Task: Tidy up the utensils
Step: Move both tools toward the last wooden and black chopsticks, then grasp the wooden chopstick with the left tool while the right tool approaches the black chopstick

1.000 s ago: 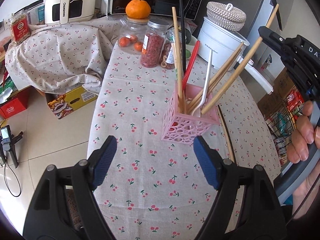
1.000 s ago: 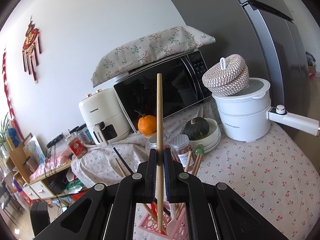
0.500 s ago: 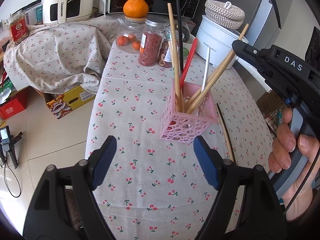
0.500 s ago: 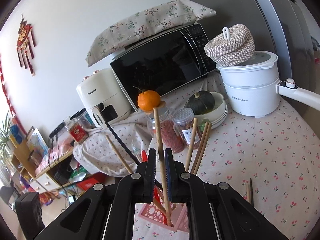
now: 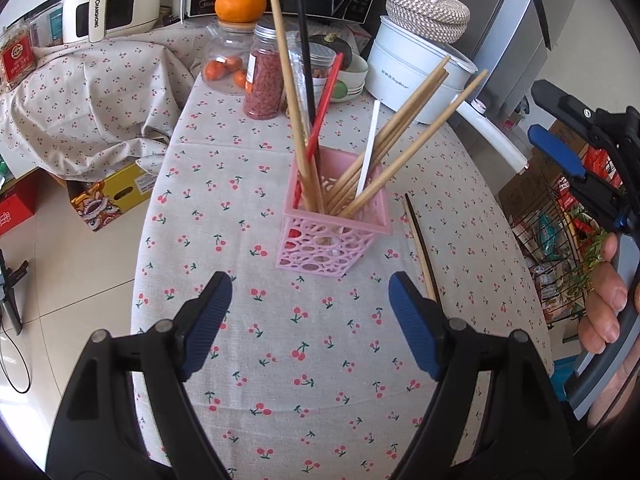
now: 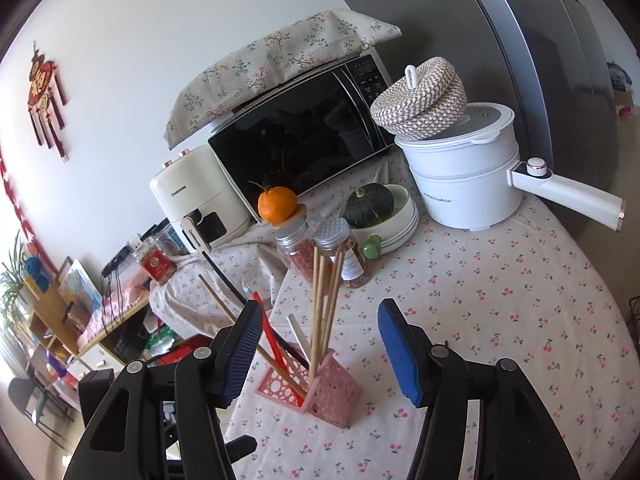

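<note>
A pink lattice utensil holder (image 5: pixel 334 236) stands mid-table and holds several wooden chopsticks (image 5: pixel 416 144), a black one, a red one and a white utensil; it also shows in the right wrist view (image 6: pixel 316 390). Two loose chopsticks (image 5: pixel 420 248), one wooden and one dark, lie on the cloth right of the holder. My left gripper (image 5: pixel 310 328) is open and empty, just in front of the holder. My right gripper (image 6: pixel 320 354) is open and empty above the holder; it also shows in the left wrist view (image 5: pixel 560 148) at the right.
The table has a cherry-print cloth (image 5: pixel 280 360). At the back stand jars (image 5: pixel 266 76), an orange (image 5: pixel 240 2), a bowl with a squash (image 6: pixel 370 202), a white electric pot (image 6: pixel 464 176), a microwave (image 6: pixel 304 132) and an air fryer (image 6: pixel 196 200). A wire basket (image 5: pixel 556 248) stands off the right edge.
My right gripper lowered a wooden chopstick into the pink holder, opened and let it go. It has drawn back to the right. The left gripper stays open.
</note>
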A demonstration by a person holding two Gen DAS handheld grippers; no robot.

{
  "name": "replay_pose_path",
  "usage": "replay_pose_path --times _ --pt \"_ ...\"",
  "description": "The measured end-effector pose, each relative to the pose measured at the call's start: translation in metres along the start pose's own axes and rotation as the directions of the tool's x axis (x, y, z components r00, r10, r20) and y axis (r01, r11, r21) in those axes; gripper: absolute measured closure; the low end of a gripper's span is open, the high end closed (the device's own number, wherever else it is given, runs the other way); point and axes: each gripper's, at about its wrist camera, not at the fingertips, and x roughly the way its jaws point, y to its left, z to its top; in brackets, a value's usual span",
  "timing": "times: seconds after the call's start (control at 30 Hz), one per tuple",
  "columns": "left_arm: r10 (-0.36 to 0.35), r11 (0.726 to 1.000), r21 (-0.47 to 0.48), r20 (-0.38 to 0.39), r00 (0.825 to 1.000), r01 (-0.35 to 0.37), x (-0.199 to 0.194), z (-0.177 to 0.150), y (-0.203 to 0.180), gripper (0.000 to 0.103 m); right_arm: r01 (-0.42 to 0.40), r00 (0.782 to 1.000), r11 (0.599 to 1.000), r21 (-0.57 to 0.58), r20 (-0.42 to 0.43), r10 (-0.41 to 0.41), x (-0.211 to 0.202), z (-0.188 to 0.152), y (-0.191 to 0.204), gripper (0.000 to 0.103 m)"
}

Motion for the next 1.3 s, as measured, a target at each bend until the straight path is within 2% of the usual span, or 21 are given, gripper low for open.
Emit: replay_pose_path --times 0.2,0.33,0.5,0.63,0.77,0.83,0.9,0.97,1.1,1.13,1.23,1.3 --pt "-0.011 0.999 0.043 -0.032 0.999 0.013 0.012 -0.006 -0.031 0.022 0.086 0.994 0.996 0.007 -0.062 -0.085 -0.02 -0.006 -0.037 0.031" --pt "-0.013 0.996 0.087 -0.064 0.998 0.019 0.024 -0.012 -0.057 0.022 0.157 0.975 0.988 -0.004 -0.159 -0.155 -0.017 -0.016 -0.063 0.023" --pt "-0.006 0.992 0.121 -0.116 0.993 0.02 0.047 -0.02 -0.086 0.022 0.251 0.917 0.967 -0.036 -0.312 -0.25 0.0 -0.034 -0.092 0.02" --pt "0.019 0.995 0.098 -0.161 0.987 -0.003 0.068 -0.024 -0.105 0.022 0.321 0.855 0.944 -0.075 -0.406 -0.323 0.01 -0.046 -0.112 0.019" --pt "0.085 0.991 0.118 -0.169 0.982 -0.065 0.088 -0.024 -0.118 0.022 0.365 0.822 0.929 -0.059 -0.448 -0.351 0.012 -0.052 -0.134 0.019" --pt "0.105 0.991 0.099 -0.167 0.98 -0.089 0.097 -0.023 -0.117 0.026 0.381 0.814 0.924 -0.039 -0.459 -0.355 0.011 -0.051 -0.144 0.019" --pt "0.082 0.996 0.048 -0.182 0.98 -0.075 0.106 -0.019 -0.113 0.044 0.392 0.809 0.92 -0.025 -0.467 -0.357 0.011 -0.049 -0.152 0.019" --pt "0.053 0.999 0.0 -0.197 0.979 -0.054 0.114 -0.017 -0.11 0.056 0.4 0.803 0.916 -0.017 -0.475 -0.359 0.011 -0.048 -0.157 0.019" --pt "-0.005 0.999 -0.04 -0.222 0.975 -0.004 0.128 -0.015 -0.116 0.072 0.399 0.799 0.917 -0.018 -0.483 -0.358 0.012 -0.047 -0.16 0.019" --pt "-0.017 0.999 -0.049 -0.227 0.974 0.006 0.13 -0.014 -0.117 0.073 0.397 0.799 0.918 -0.022 -0.485 -0.357 0.012 -0.047 -0.16 0.019" --pt "-0.01 0.999 -0.04 -0.222 0.975 0.001 0.134 -0.011 -0.124 0.078 0.388 0.801 0.921 -0.03 -0.483 -0.353 0.012 -0.046 -0.159 0.019" --pt "-0.002 0.999 -0.032 -0.23 0.973 -0.006 0.138 -0.009 -0.127 0.086 0.385 0.805 0.923 -0.029 -0.479 -0.35 0.012 -0.045 -0.159 0.019"
